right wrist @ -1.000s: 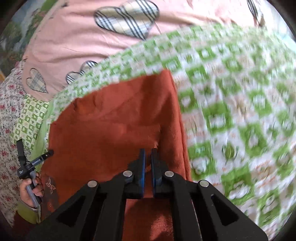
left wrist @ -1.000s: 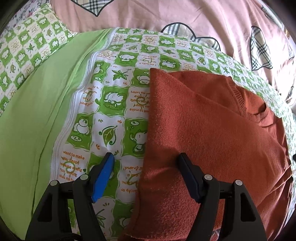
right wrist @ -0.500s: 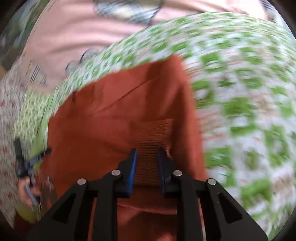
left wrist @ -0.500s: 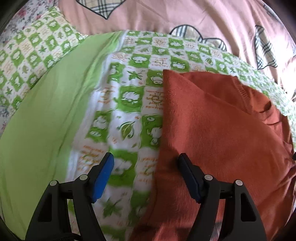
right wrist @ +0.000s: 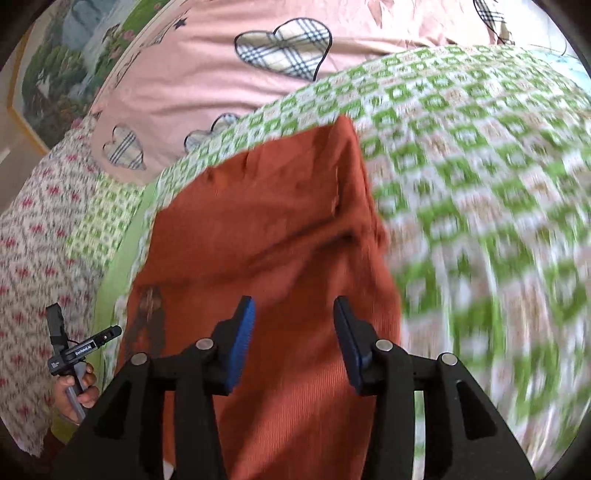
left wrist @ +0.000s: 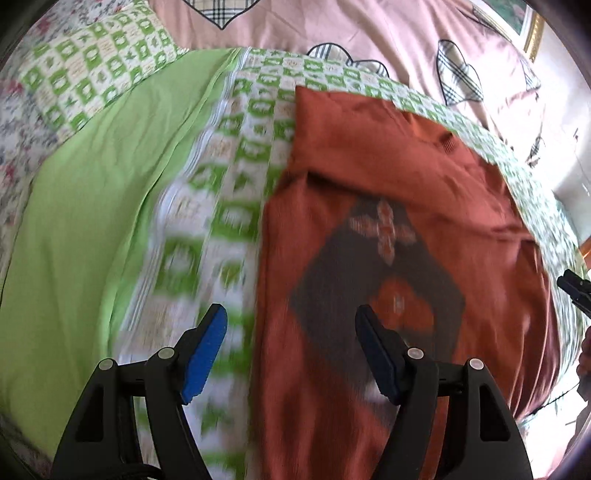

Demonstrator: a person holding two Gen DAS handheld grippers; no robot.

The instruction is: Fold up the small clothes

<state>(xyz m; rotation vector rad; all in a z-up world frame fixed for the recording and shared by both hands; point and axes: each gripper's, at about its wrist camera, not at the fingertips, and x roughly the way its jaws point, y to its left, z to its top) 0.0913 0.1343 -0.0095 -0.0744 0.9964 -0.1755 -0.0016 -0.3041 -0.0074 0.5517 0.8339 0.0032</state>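
A rust-orange knit sweater (left wrist: pixel 406 192) lies on the green-and-white checked bedspread (left wrist: pixel 236 155), with both side parts folded in over its middle. A dark diamond pattern (left wrist: pixel 373 280) shows on its near part. My left gripper (left wrist: pixel 291 343) is open and empty, above the sweater's left edge. The sweater also shows in the right wrist view (right wrist: pixel 269 236). My right gripper (right wrist: pixel 293 336) is open and empty, just above the sweater's ribbed near part. The left gripper also shows in the right wrist view (right wrist: pixel 74 350), held in a hand at the far left.
A pink quilt with plaid hearts (left wrist: pixel 369 33) lies bunched at the back. A plain green sheet (left wrist: pixel 92 206) and a checked pillow (left wrist: pixel 96 66) are on the left. A floral cover (right wrist: pixel 33 229) lies at the bed's left side. A framed picture (right wrist: pixel 62 62) hangs behind.
My right gripper was shut on the sweater's cloth, then opened and let it go. Both grippers have drawn back, so more of the sweater and its dark diamond pattern shows.
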